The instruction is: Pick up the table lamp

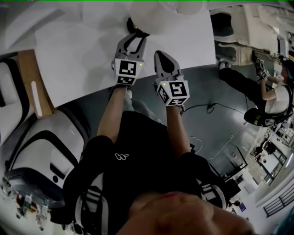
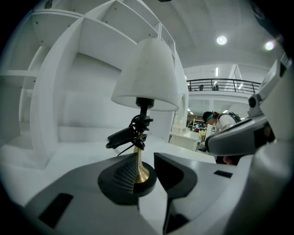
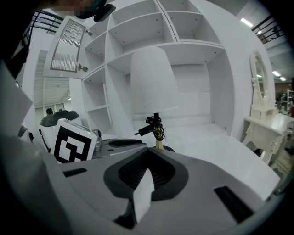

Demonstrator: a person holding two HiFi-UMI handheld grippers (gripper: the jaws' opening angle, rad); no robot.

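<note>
The table lamp stands on the white table [image 1: 82, 55]. It has a white shade [image 2: 146, 75], a brass stem [image 2: 140, 167] and a round black base [image 2: 142, 187]. A black cord with its plug [image 2: 126, 135] is bundled on the stem. My left gripper [image 2: 147, 176] is open, its jaws on either side of the stem just above the base, and the right pad stands clear of the brass. In the head view the left gripper [image 1: 134, 37] reaches under the shade [image 1: 156, 13]. My right gripper [image 1: 161, 54] is shut and empty, short of the lamp [image 3: 151, 82] and to its right.
White open shelving [image 3: 138, 27] rises behind the table. A white dressing table with an oval mirror [image 3: 259, 78] stands at the right. A person [image 1: 271, 94] crouches on the grey floor at the far right, with a cable [image 1: 206, 108] nearby. A white padded seat [image 1: 41, 151] is at the left.
</note>
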